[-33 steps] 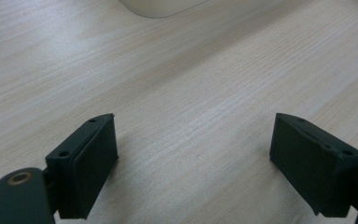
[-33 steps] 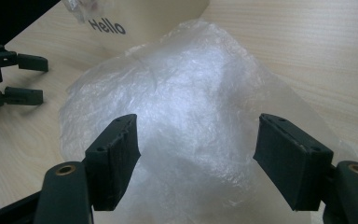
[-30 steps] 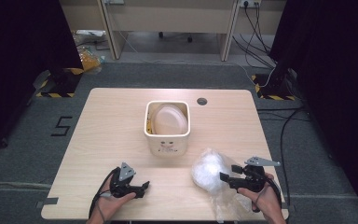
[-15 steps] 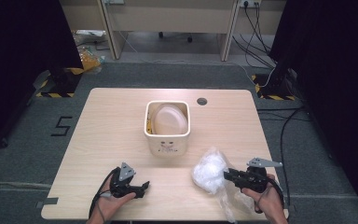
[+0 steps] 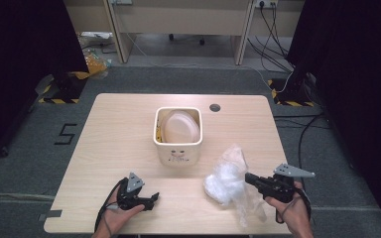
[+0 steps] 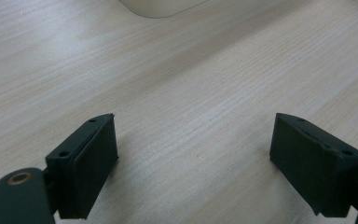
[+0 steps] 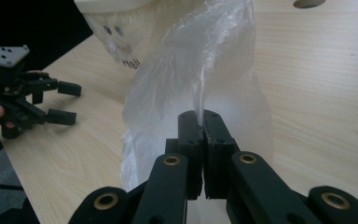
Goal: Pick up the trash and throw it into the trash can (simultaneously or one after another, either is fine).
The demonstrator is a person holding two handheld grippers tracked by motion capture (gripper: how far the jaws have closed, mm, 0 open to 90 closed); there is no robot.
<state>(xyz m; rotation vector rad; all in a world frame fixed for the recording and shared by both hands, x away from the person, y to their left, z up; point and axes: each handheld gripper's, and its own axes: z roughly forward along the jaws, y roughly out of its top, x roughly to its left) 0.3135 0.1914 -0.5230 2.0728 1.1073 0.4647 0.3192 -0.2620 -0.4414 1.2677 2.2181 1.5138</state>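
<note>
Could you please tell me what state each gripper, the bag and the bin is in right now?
left gripper: open, empty, low over the table.
right gripper: shut on the plastic bag.
plastic bag: clear, crumpled, pinched, partly lifted.
bin: upright, open-topped, something pale inside.

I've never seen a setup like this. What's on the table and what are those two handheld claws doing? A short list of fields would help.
Table: light wood table, a person's hands at its near edge
Bin: cream square bin near the middle, with a pale rounded item inside
Bag: crumpled clear plastic bag to the right of the bin
Right gripper: jaws shut on a fold of the bag
Left gripper: jaws wide open over bare wood, holding nothing
</note>
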